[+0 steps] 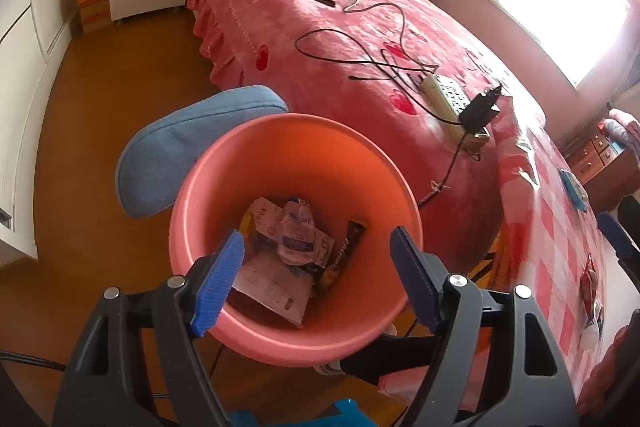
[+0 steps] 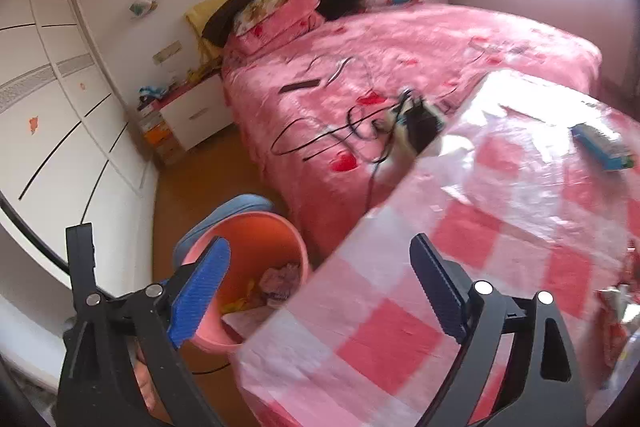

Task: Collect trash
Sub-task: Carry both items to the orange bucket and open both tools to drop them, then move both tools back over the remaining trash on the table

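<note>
A salmon-pink bin stands on the floor and holds crumpled wrappers, white packaging and a dark snack-bar wrapper. My left gripper hangs open right above the bin's mouth, with nothing between its blue pads. In the right wrist view my right gripper is open and empty over the corner of a table with a red-and-white checked cloth; the bin sits just left of that corner. A blue packet lies far back on the table, and a red-and-silver wrapper lies near its right edge.
A blue cushion leans behind the bin. A bed with a pink cover carries black cables, a power strip and a charger. White wardrobe doors line the left wall, and a nightstand stands beside the bed. Wooden floor shows around the bin.
</note>
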The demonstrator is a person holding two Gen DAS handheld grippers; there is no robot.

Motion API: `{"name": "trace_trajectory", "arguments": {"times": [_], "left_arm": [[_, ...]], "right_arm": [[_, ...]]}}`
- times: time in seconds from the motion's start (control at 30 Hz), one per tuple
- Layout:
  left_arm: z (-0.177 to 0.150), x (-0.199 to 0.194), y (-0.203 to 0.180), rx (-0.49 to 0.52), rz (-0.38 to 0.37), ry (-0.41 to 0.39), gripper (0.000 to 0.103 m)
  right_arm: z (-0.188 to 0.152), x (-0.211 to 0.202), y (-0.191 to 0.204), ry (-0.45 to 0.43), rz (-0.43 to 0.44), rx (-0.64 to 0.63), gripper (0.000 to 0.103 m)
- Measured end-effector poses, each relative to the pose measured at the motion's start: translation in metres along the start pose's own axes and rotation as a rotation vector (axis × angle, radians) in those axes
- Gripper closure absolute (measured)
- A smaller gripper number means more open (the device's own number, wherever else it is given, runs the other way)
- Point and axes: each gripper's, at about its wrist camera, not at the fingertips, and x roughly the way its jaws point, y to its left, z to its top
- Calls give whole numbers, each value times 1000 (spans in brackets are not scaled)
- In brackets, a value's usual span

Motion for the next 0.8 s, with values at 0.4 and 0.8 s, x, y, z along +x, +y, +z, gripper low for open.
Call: {"name": "trace_trajectory", "arguments": {"times": [0.4,0.8], "left_arm": [[-4,-19,-44,102,-37,-11,27],[-14,-34,-97,202,-75,-15,27]], "right_arm": [[-27,-32,-18,-59,-109,-77,11],[-42,-57,-48,-84,-165,-59,11]]}}
